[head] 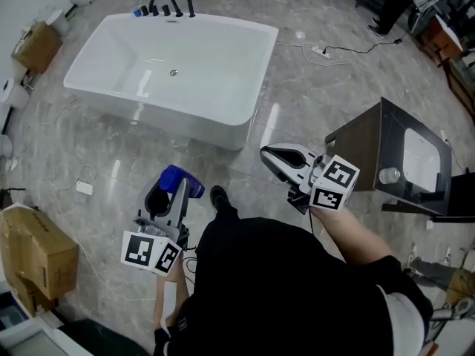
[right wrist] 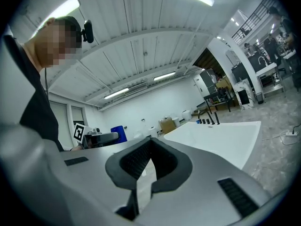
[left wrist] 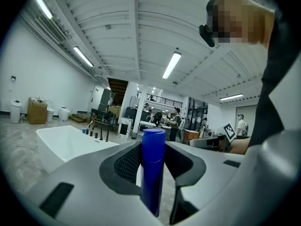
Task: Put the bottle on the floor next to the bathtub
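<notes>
A blue bottle (head: 183, 179) stands upright between the jaws of my left gripper (head: 169, 187), which is shut on it. In the left gripper view the blue bottle (left wrist: 153, 168) fills the gap between the dark pads (left wrist: 126, 163) of the left gripper (left wrist: 153, 155). The white bathtub (head: 245, 124) lies ahead on the marble floor, some way beyond the bottle. It also shows as the bathtub (left wrist: 61, 142) at lower left and the bathtub (right wrist: 225, 135) at right. My right gripper (head: 269, 154) is held level to the right, its jaws shut with nothing in them. The right gripper (right wrist: 149, 147) points past the tub's corner.
Black taps (head: 167, 6) stand on the tub's far rim. A dark cabinet (head: 401, 154) stands at the right. Cardboard boxes (head: 33, 254) sit at the left edge, and a power strip (head: 320, 50) with its cable lies beyond the tub. A white adapter (head: 84, 188) lies on the floor.
</notes>
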`<state>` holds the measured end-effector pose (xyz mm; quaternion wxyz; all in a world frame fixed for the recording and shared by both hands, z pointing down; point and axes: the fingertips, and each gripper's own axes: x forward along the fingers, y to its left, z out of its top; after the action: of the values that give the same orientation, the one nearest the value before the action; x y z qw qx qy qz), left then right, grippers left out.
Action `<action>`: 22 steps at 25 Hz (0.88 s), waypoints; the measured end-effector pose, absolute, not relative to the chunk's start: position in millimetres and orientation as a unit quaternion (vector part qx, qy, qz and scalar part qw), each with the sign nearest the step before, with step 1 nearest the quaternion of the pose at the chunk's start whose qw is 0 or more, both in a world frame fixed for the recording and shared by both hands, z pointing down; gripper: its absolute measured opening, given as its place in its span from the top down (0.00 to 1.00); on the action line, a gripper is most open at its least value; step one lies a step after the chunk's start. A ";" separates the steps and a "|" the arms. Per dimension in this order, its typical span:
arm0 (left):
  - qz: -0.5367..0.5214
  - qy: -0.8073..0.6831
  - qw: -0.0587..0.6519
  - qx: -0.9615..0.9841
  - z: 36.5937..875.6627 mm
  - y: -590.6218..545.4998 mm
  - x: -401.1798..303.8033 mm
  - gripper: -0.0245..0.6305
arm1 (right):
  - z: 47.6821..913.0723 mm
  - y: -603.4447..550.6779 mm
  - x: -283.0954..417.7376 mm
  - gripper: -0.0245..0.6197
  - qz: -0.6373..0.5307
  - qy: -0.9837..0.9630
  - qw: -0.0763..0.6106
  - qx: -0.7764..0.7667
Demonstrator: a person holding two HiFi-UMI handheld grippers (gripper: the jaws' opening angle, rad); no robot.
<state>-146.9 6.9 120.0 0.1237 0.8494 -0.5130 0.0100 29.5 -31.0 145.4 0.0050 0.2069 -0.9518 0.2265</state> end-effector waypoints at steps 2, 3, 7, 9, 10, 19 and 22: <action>0.015 -0.497 0.123 0.859 123.4 -22.0 -157.2 0.72 | 151.1 -56.1 9.4 0.92 0.233 -0.949 0.008 0.212; 0.017 -0.491 0.121 0.863 125.0 -35.6 -162.7 0.72 | 154.0 -67.7 -2.3 0.92 0.235 -0.948 0.011 0.212; 0.028 -0.477 0.121 0.870 133.1 -74.9 -188.7 0.72 | 160.8 -95.4 -51.4 0.92 0.242 -0.949 0.027 0.199; 0.037 -0.472 0.122 0.872 138.0 -92.0 -201.1 0.72 | 165.1 -105.1 -70.3 0.92 0.244 -0.950 0.036 0.193; 0.040 -0.471 0.126 0.872 141.8 -100.1 -206.1 0.72 | 168.9 -110.3 -77.1 0.92 0.247 -0.949 0.042 0.191; 0.058 -0.489 0.195 0.848 199.0 -133.0 -211.2 0.72 | 209.9 -140.1 -78.9 0.92 0.286 -0.940 0.065 0.176; 0.070 -0.489 0.204 0.845 211.8 -138.6 -196.3 0.72 | 222.1 -146.1 -66.1 0.92 0.293 -0.938 0.064 0.173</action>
<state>-196.3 -138.6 211.8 0.2044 0.8449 -0.4893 0.0700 -66.1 -146.1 222.1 0.0641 0.1735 -0.9381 0.2929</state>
